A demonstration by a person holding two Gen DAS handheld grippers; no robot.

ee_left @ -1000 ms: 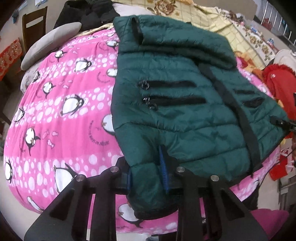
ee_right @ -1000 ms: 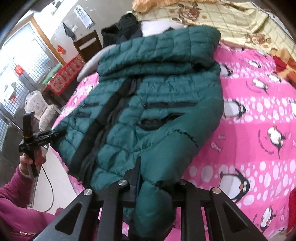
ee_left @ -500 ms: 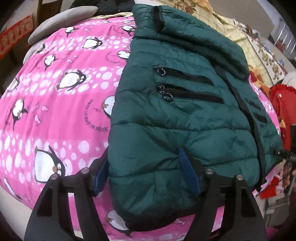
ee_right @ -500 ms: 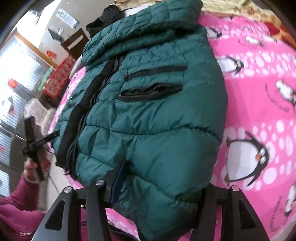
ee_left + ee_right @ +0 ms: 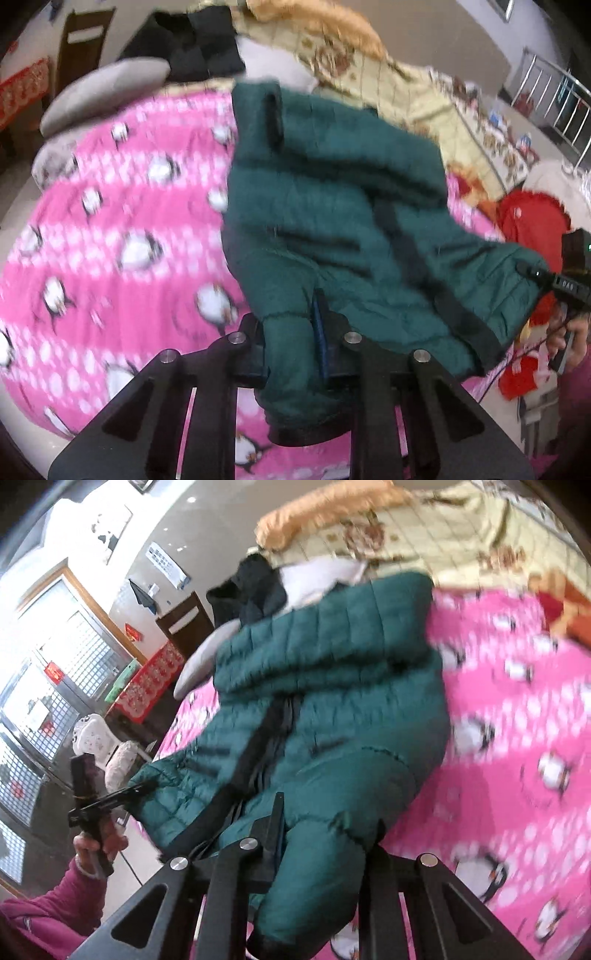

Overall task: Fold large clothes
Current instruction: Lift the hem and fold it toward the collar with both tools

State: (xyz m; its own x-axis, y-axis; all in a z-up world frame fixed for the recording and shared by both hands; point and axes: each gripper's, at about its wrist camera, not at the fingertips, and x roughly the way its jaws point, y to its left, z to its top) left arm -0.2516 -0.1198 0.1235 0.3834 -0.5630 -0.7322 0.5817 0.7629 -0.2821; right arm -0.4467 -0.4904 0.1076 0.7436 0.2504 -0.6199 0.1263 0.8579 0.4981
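Since half a second ago both grippers closed again and lifted the hem. Left view: left gripper point(image 5: 291, 332) pinches the puffy, light, slippery jacket point(image 5: 332, 206) on the near bed point(image 5: 110, 229). Right view: right gripper point(image 5: 325, 834) clamps a thick hem corner, a good hold.

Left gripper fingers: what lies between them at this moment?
In the left wrist view, a bunched fold of the green puffer jacket lies between the left gripper fingers, clamped there above the pink penguin blanket.
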